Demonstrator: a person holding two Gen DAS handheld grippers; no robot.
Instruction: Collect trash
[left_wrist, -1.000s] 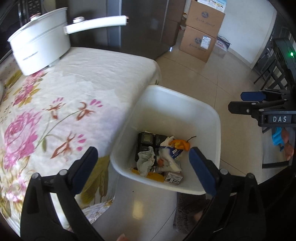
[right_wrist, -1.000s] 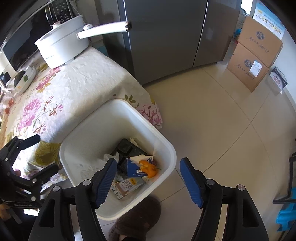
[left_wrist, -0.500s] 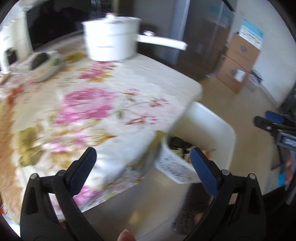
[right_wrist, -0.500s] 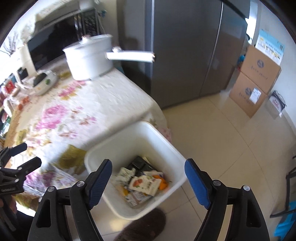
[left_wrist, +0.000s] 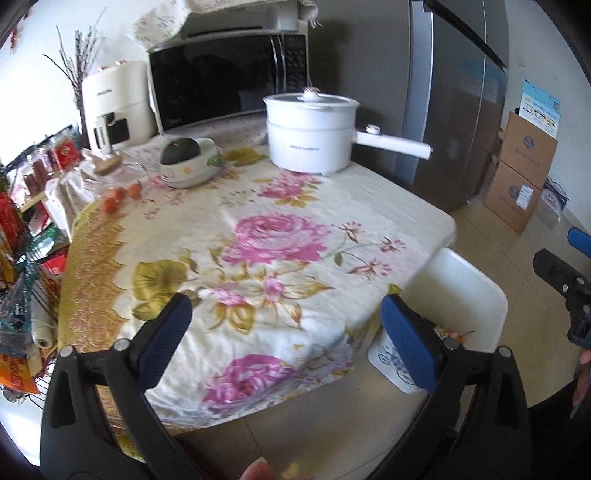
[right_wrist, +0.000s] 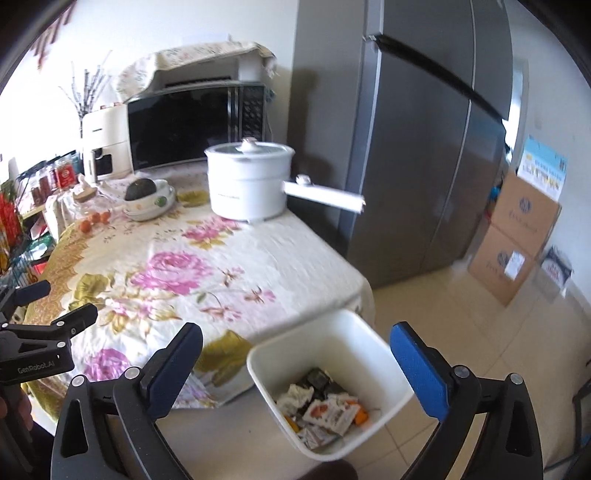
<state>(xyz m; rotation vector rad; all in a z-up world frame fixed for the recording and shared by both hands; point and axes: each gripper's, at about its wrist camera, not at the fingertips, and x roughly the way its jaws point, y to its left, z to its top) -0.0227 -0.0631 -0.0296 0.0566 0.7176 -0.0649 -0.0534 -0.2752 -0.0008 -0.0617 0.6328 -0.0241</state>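
Fig.: kitchen, both wrist views. One table under a floral tablecloth fills the middle; no loose trash shows on the cloth, so, as a judgement, collecting looks near done or the next piece lies out of frame. One grey fridge stands behind the table's far corner; one microwave sits at the back w/ one white appliance beside it. Two cardboard boxes are stacked on the floor by the fridge. One white trash bin stands on the floor, touching or just beside the table's near corner, below and between the right gripper's fingers, its long axis running away toward the fridge; crumpled paper and wrappers lie in its bottom. One white electric pot, handle pointing at the fridge. One bowl. Right gripper: jaws opening, widest spread, nothing between them; nearer arm to the bin. Left gripper: jaws wide, empty, over the table edge, bin to its right.
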